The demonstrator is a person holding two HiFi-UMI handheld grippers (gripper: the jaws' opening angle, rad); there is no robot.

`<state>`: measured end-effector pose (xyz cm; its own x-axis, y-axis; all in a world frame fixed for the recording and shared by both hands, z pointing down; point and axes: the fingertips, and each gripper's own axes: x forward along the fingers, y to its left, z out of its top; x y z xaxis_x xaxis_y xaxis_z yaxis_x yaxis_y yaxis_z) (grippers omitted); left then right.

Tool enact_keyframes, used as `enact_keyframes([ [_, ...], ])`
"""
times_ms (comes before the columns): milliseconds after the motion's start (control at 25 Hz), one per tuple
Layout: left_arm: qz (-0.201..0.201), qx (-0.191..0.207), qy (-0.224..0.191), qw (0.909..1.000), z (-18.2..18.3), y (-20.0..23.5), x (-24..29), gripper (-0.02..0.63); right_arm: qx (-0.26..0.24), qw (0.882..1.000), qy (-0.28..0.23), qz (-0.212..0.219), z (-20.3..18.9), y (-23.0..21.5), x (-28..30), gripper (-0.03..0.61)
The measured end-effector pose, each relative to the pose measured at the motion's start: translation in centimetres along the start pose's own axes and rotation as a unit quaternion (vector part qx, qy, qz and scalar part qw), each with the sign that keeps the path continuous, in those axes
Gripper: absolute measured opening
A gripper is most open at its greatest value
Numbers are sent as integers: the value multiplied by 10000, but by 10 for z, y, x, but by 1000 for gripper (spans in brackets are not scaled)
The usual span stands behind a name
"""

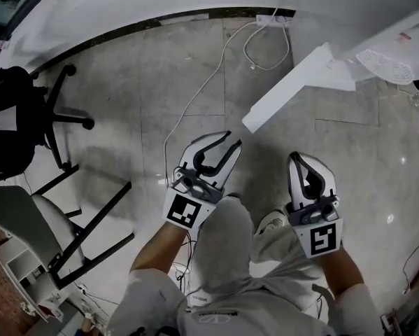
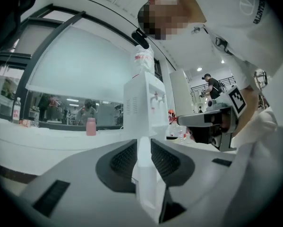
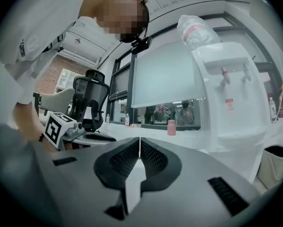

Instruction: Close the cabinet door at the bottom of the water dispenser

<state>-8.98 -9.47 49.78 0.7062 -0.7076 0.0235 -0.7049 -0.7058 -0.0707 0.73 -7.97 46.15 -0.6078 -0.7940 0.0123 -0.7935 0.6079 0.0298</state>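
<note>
The left claw [image 1: 231, 140] is hovering low, slightly spread and empty; the right claw [image 1: 298, 157] is hovering beside it, pressed together. The door [image 1: 287, 89] is hanging open off the dispenser [image 1: 377, 26], just ahead, touching neither claw.

- No word or number legible with certainty anywhere.
- Black-and-white square marker [image 1: 183, 211] on the cube of the left gripper [image 1: 231, 140]; a like second marker [image 1: 322, 240] on the cube of the right gripper [image 1: 300, 158]; patterns only, no letters or digits.
- Dark lettering [image 2: 261, 11] running down the white shirt [image 2: 226, 37]; too warped to read.
- Round emblem [image 1: 212, 318] on the shirt front, small print just above it; illegible.
- Small red label [image 3: 229, 103] on the front of the water dispenser [image 3: 235, 126]; print too small.
- Reddish band [image 3: 194, 30] around the bottle [image 3: 208, 38] atop the dispenser; no readable brand.
</note>
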Motion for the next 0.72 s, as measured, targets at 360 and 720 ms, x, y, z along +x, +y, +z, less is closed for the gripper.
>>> enact_keyframes([
  [360, -483, -12, -66, 9988, -77, -7, 11, 135, 24, 9992, 193, -349, -94, 16, 14, 18],
  [720, -585, -59, -163, 9981, -111, -14, 31, 183, -72, 9975, 420, -568, -134, 13, 21, 18],
])
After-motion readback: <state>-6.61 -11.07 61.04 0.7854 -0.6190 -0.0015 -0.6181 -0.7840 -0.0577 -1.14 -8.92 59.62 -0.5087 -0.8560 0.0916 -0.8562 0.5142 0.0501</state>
